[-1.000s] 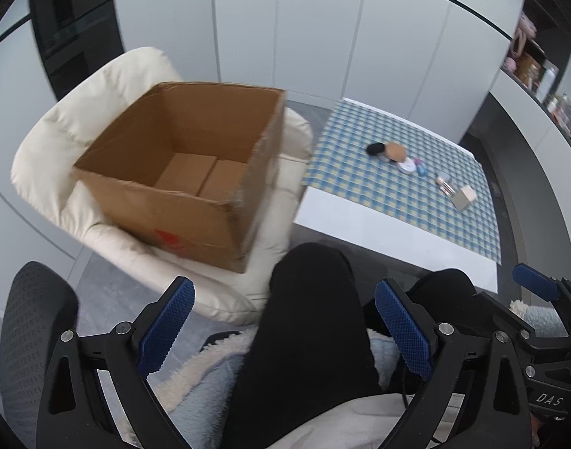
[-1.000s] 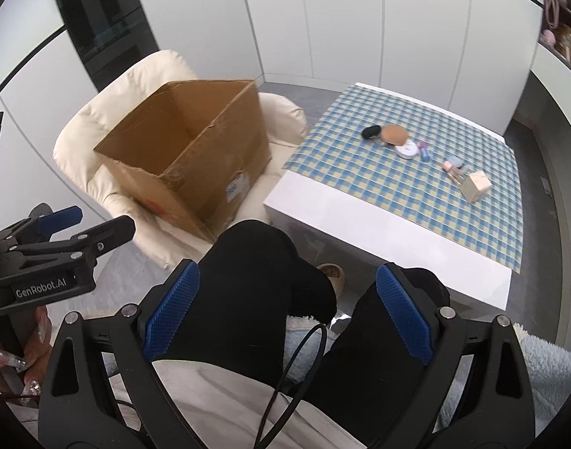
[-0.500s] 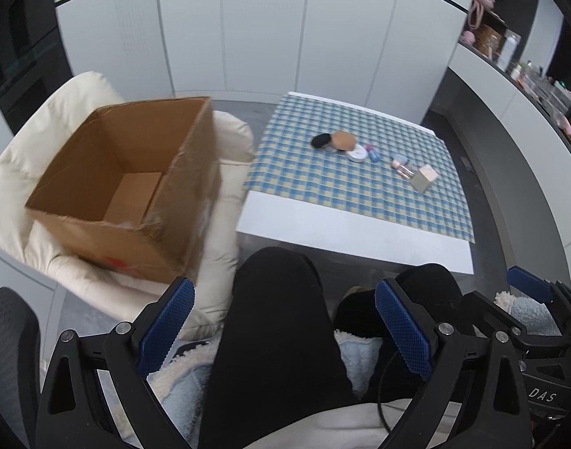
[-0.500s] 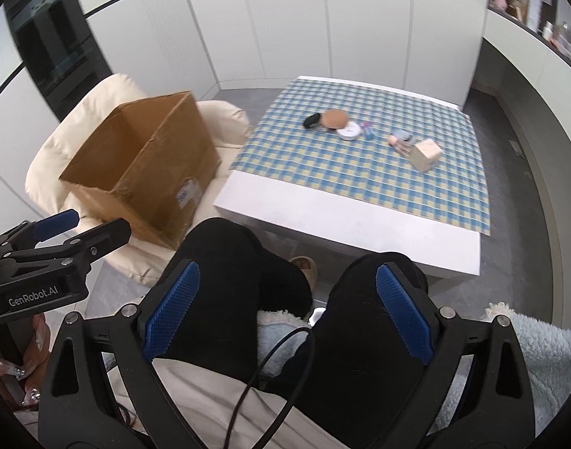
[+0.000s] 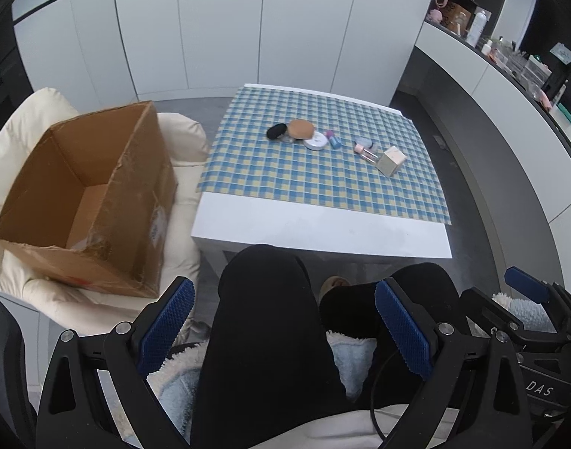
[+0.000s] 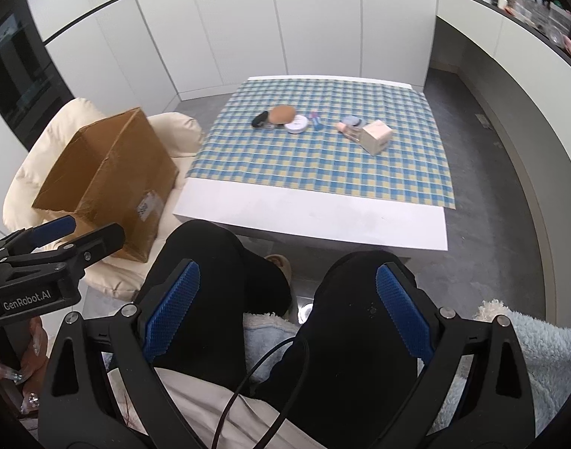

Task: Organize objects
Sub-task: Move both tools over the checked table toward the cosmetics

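Observation:
Small cosmetics lie in a row on the checked cloth: a black round case [image 5: 276,131], a tan puff [image 5: 301,129], a white compact [image 5: 315,140], a small blue bottle [image 5: 334,141], pink bottles [image 5: 365,149] and a beige box [image 5: 391,159]. The same beige box [image 6: 376,136] and tan puff [image 6: 283,114] show in the right wrist view. An empty cardboard box [image 5: 87,194] sits open on a cream armchair [image 5: 20,127]. My left gripper [image 5: 285,329] and right gripper [image 6: 285,321] hang open over the person's lap, far from the table, holding nothing.
The low white table [image 5: 323,224] stands straight ahead, its near strip bare of cloth. The person's black-trousered knees [image 5: 263,299] sit between me and the table. A grey counter [image 5: 510,119] with clutter curves along the right. White cabinet doors [image 5: 218,30] close off the back.
Both views have swung right and tilted up: the cardboard box slid to the left and the table with the cosmetics came to the centre. Both grippers stayed open.

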Motion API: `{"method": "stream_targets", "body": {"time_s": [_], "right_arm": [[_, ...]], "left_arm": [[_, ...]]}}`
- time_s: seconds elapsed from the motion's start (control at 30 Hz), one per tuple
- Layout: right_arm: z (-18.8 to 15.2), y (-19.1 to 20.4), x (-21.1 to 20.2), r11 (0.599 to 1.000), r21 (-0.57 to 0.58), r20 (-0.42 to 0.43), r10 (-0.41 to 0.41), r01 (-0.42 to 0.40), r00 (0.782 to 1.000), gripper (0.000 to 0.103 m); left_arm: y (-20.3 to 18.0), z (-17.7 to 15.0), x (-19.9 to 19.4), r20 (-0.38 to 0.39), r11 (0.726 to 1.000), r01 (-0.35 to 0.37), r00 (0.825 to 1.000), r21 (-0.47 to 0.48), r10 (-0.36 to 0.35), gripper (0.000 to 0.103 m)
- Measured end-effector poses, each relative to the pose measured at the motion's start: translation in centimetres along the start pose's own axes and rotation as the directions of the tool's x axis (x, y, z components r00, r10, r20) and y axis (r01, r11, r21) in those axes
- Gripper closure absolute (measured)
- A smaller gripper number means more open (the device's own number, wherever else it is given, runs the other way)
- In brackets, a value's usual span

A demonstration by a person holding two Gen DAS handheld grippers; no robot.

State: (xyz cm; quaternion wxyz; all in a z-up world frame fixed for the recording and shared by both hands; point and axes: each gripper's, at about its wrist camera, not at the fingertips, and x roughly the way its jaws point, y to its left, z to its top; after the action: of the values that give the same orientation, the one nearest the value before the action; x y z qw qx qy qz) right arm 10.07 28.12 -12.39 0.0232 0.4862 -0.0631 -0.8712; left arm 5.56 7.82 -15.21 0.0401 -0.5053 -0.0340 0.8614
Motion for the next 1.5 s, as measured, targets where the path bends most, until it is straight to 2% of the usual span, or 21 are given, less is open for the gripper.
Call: {"method": "stream_targets", "body": {"time_s": [0.33, 0.67, 0.97, 1.07, 1.27, 1.5], "right_arm": [[0.0, -2.6, 0.8, 0.997, 0.055, -0.009, -0.052, 0.052, 0.999, 0.006], [1.0, -3.8, 2.4, 0.994, 0.086, -0.023, -0.058, 0.06, 0.998, 0.006], [3.3, -4.3, 4.6, 0.994, 0.073, -0.009, -0.081, 0.081, 0.997, 0.006], [4.3, -4.9, 5.8, 0.995, 0.081, -0.02, -0.064, 0.065, 0.998, 0.006], [6.2, -6.4, 8.3, 0.991, 0.1, -0.036, -0.087, 0.09, 0.996, 0.006], [8.0, -8.7, 11.8, 0.985, 0.122, -0.079, -0.11, 0.119, 0.991, 0.006]], "left_arm": [[-1.4, 0.8, 1.5, -0.022, 1.0, 0.016, 1.0, 0.022, -0.015, 0.005], [-2.5, 2.2, 3.3, -0.046, 0.999, 0.038, 0.998, 0.028, -0.037, 0.005], [-2.2, 5.5, 5.0, -0.012, 1.0, 0.019, 1.0, 0.002, -0.019, 0.005], [-1.8, 6.8, 5.6, 0.001, 1.0, 0.007, 1.0, -0.009, -0.007, 0.005], [-1.0, 8.9, 8.3, -0.014, 1.0, -0.001, 1.0, -0.03, 0.001, 0.005], [-1.0, 10.6, 13.1, -0.089, 1.0, -0.003, 0.996, -0.015, 0.002, 0.005]]}}
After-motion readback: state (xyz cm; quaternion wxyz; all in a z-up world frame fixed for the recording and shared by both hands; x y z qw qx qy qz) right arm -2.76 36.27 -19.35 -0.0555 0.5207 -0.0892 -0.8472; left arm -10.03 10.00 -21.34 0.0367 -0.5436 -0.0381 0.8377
